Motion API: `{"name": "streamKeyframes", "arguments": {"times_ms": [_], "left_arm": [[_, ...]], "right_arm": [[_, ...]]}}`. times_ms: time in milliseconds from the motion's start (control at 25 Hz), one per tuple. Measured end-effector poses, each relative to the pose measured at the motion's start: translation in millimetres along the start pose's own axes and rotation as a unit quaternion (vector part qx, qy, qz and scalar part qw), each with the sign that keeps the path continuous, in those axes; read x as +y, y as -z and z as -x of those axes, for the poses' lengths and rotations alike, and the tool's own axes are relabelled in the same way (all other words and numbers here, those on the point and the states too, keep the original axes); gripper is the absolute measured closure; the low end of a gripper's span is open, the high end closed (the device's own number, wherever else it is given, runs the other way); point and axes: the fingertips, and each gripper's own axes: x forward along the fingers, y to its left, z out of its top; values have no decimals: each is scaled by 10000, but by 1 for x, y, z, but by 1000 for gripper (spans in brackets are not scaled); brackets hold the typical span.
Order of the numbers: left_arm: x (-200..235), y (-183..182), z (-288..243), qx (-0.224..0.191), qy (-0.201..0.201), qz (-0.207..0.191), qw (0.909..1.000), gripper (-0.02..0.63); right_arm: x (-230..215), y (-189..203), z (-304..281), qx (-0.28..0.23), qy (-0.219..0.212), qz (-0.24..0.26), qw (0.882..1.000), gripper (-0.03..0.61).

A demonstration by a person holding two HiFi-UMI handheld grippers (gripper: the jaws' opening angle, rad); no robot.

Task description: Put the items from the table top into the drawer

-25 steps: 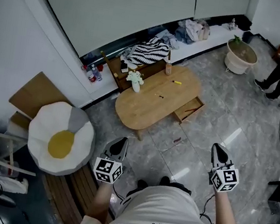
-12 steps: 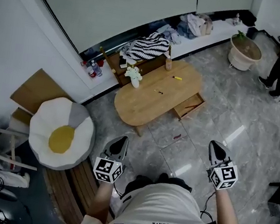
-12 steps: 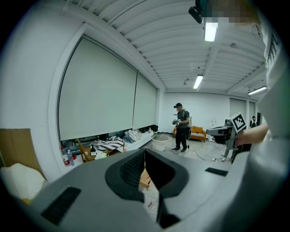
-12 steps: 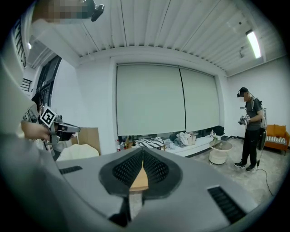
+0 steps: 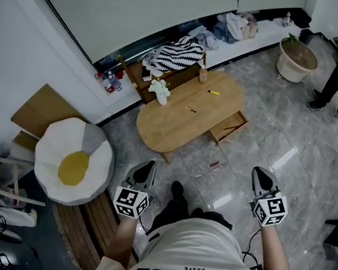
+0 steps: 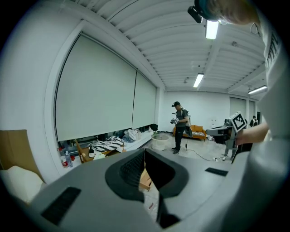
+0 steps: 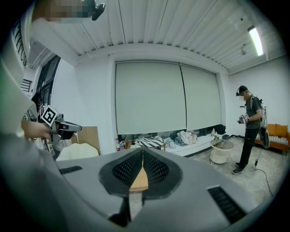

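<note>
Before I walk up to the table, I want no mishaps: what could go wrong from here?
The open drawer juts from the table into the walking path, so a leg might knock it. The bottle and flower vase stand upright behind the yellow pen and dark pen; reaching over could tip them.

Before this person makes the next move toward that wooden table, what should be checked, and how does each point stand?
1. Drawer pulled open: ok.
2. Things to collect on the table: ok; a yellow pen, a dark pen, a bottle and a small flower vase are there.
3. Left gripper and right gripper empty: ok, nothing between either pair of jaws.
4. Jaws open for a grab: not ok, both are shut.
5. Table within reach: not ok, open floor lies between.
6. Path clear: cannot tell; a small scrap lies on the floor.
</note>
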Motion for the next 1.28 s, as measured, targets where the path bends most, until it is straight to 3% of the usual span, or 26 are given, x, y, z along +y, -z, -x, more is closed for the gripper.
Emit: {"name": "streamKeyframes", "arguments": {"times_ms": [480,1280], "left_arm": [[67,-7,-71,117,295,-12,9995,592],[194,-30,-210,361,1313,-580,9890,592]], "right_arm": [[-5,-9,-78,198,212,-60,9996,557],[1,-44,-235,433,709,-113,9965,557]]}}
